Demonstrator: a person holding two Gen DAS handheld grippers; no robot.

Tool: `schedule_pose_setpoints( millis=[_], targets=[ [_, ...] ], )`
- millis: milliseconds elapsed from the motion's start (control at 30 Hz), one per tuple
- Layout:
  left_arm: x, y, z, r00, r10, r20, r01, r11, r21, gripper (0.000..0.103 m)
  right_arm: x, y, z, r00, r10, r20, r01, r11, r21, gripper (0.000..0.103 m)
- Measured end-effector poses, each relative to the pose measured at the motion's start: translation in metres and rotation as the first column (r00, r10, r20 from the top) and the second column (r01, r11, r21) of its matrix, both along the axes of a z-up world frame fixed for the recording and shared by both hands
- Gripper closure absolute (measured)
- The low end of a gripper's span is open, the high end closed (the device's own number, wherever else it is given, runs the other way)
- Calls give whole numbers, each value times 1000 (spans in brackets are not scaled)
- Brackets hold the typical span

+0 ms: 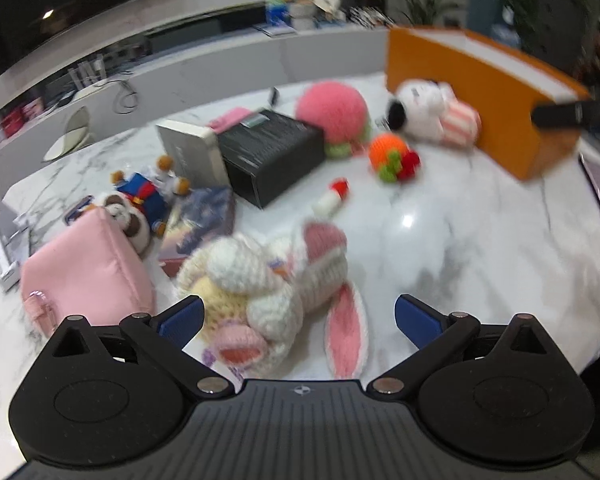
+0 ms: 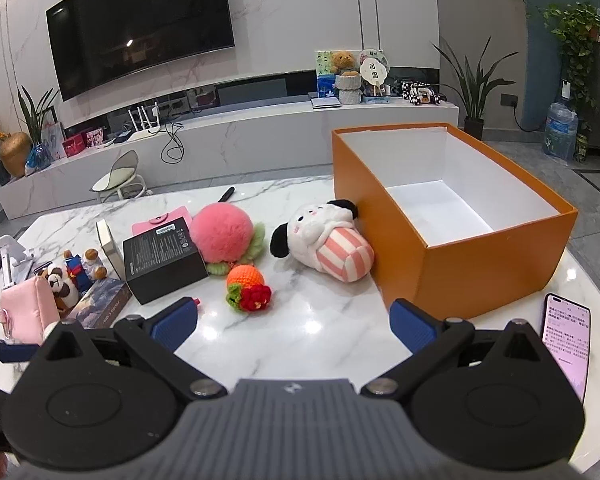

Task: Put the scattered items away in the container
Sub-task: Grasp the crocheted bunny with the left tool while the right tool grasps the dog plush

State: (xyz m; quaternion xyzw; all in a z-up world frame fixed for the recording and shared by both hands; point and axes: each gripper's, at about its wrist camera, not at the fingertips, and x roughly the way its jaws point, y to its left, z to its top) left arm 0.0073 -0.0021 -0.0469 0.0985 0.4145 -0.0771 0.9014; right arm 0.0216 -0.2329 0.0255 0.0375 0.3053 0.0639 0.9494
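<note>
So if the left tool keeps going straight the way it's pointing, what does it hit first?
Most likely the crocheted bunny, lying just ahead of the open left tool, partly between its fingers. Blur makes depth uncertain.

orange box with white inside, pink-and-white striped plush, seemingly cream-and-pink crocheted rabbit

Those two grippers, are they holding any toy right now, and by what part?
Nothing is held. The left gripper is open, with the crochet bunny lying between its fingers, ungripped. The right gripper is open over bare table.
</note>
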Motion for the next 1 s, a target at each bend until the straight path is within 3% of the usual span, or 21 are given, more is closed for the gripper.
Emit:
schedule_pose_setpoints(
  millis=[400,600,1000],
  targets=[
    [24,9,-12,999,35,8,-36,998,45,0,3,-9,-4,1000,-5,-11,5,1000,-4,0],
    [25,6,-14,997,-19,71,14,997,76,0,4,-13,-5,1000,-5,-14,5,1000,-11,0],
    [39,9,-18,996,-13,90,14,1000,-1,0,12,-13,-5,999,37,13,-35,996,-79,0]
  ],
)
